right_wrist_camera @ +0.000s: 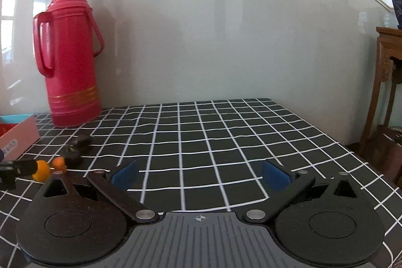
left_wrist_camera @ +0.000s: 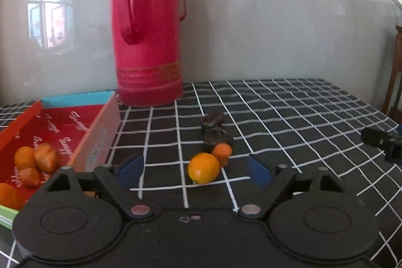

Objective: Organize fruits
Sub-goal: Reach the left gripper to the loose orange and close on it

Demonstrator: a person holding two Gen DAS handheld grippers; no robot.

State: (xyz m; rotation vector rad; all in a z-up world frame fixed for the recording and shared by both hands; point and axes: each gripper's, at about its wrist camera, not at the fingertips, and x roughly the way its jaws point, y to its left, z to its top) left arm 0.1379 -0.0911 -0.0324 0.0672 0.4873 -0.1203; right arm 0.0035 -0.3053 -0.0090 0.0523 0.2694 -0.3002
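My left gripper (left_wrist_camera: 194, 171) has its jaws wide apart and holds nothing. Just ahead of them, about midway between the two blue pads (left_wrist_camera: 132, 167), a round orange fruit (left_wrist_camera: 204, 168) sits on the checked tablecloth (left_wrist_camera: 289, 117). A smaller orange fruit (left_wrist_camera: 222, 153) touches it on the far side, a little right of centre. Behind that lie two dark, wrinkled fruits (left_wrist_camera: 216, 132), one beyond the other. To the left of my left jaw stands the red box (left_wrist_camera: 105, 132), with several orange fruits (left_wrist_camera: 35, 162) in it already. Farther back, past the box's far corner, a tall pink flask (left_wrist_camera: 148, 42) stands against the wall.

My right gripper (right_wrist_camera: 199, 175) is also open and empty, with only bare cloth between its pads; the loose fruits lie well off to its left.

I judge the sorting partly done, and I am lined up to pick the nearest fruit. Next I must move the left jaws forward around it, close gently so it does not roll or nudge its neighbour, then carry it left into the box.
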